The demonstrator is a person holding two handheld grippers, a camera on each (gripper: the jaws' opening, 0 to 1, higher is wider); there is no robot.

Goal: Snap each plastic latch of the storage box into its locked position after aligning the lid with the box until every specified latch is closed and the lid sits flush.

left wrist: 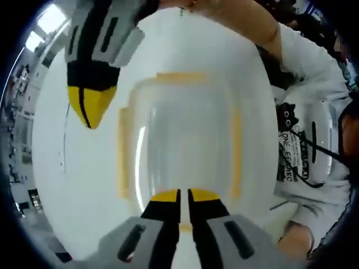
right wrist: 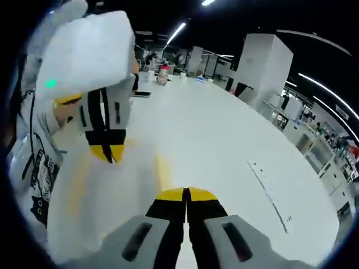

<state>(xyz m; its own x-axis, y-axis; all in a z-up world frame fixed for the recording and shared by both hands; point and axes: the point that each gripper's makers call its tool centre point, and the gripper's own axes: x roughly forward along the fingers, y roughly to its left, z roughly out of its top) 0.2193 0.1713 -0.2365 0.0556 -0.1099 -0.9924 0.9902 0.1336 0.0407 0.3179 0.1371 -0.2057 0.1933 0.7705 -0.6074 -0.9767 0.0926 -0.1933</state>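
A clear storage box (left wrist: pixel 185 134) with its lid on lies on the white table (left wrist: pixel 84 185), seen from above. Yellow latches show on its far edge (left wrist: pixel 180 77), left side (left wrist: pixel 123 145) and right side (left wrist: pixel 236 151). My left gripper (left wrist: pixel 184 194) is shut, with its yellow tips over the box's near edge; whether they touch it is unclear. My right gripper (left wrist: pixel 90 115) hangs shut above the box's left far corner, holding nothing. In the right gripper view, my right gripper (right wrist: pixel 185 193) points across the blurred box (right wrist: pixel 123 190) and one yellow latch (right wrist: pixel 162 168), with the left gripper (right wrist: pixel 107 152) above the box.
A person's bare arm (left wrist: pixel 235 22) reaches over the far side, and a white printed shirt (left wrist: pixel 303 151) stands close on the right. The table (right wrist: pixel 224 140) stretches far ahead, with bottles (right wrist: pixel 162 73) at its far end and faint printed marks (right wrist: pixel 269 190) to the right.
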